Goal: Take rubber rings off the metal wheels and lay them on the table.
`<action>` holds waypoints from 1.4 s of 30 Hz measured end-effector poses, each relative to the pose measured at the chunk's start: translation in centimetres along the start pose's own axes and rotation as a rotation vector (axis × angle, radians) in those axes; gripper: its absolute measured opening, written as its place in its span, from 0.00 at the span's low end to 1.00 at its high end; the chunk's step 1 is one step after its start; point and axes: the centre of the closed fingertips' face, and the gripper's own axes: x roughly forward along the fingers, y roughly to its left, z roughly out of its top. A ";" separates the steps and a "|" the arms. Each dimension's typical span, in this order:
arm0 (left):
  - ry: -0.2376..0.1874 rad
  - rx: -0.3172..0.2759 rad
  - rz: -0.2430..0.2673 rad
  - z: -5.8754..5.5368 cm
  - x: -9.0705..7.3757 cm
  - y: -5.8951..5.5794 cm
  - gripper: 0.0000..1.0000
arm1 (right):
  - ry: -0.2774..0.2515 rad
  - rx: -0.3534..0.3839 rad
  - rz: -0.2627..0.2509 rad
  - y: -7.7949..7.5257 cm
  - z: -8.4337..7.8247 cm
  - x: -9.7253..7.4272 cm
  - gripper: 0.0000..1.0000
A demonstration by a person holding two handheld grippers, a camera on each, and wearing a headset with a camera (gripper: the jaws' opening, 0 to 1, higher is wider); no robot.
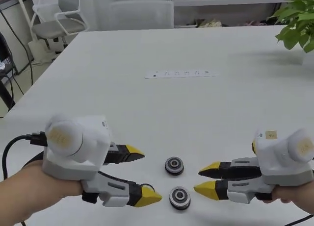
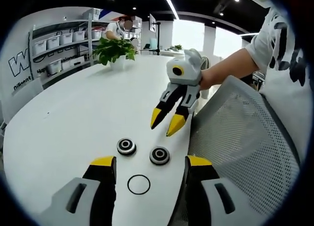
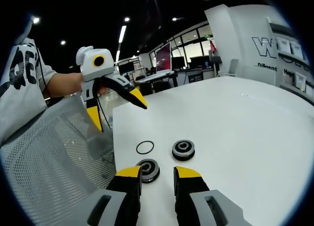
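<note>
Your work surface is a broad white table (image 1: 196,103) in an open, ceiling-lit office. A white socket strip (image 1: 180,74) lies flat well beyond your grippers, and a potted plant (image 1: 297,25) stands at the far right corner. An office chair (image 1: 59,15) sits past the far left edge. A mesh chair back (image 2: 240,147) is close against the near edge of the table.

Along the wall, shelves (image 2: 59,44) carry rows of pale storage bins (image 2: 65,38). You cannot tell what is in them. The plant grows from a white pot.

There are two metal wheels, one loose rubber ring and two grippers. The farther wheel (image 1: 174,165) and the nearer wheel (image 1: 179,197) lie flat, near each other but apart, between the two sets of jaw tips. Both have dark rims, and whether each carries a rubber ring cannot be told. The loose rubber ring (image 2: 139,184) lies flat on the table just beside the wheels, on your left gripper's side.

Your left gripper (image 1: 142,173) has its jaws spread wide and holds nothing. It points across at the wheels. Your right gripper (image 1: 206,179) faces it with its jaws only narrowly parted, also holding nothing. Its tips are just short of the wheels.
</note>
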 end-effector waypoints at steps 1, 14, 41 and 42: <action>0.003 -0.002 -0.009 0.0 0.3 0.0 0.52 | 0.004 -0.004 0.001 0.0 -0.2 0.0 0.23; 0.049 0.007 -0.073 -0.7 2.9 -0.8 0.49 | 0.044 -0.017 0.025 0.5 -1.7 0.8 0.23; 0.111 -0.009 -0.150 -2.6 6.2 -2.4 0.33 | 0.080 -0.052 0.060 0.8 -3.8 2.1 0.19; 0.112 -0.008 -0.151 -2.6 6.3 -2.4 0.33 | 0.083 -0.057 0.060 0.8 -3.8 2.2 0.18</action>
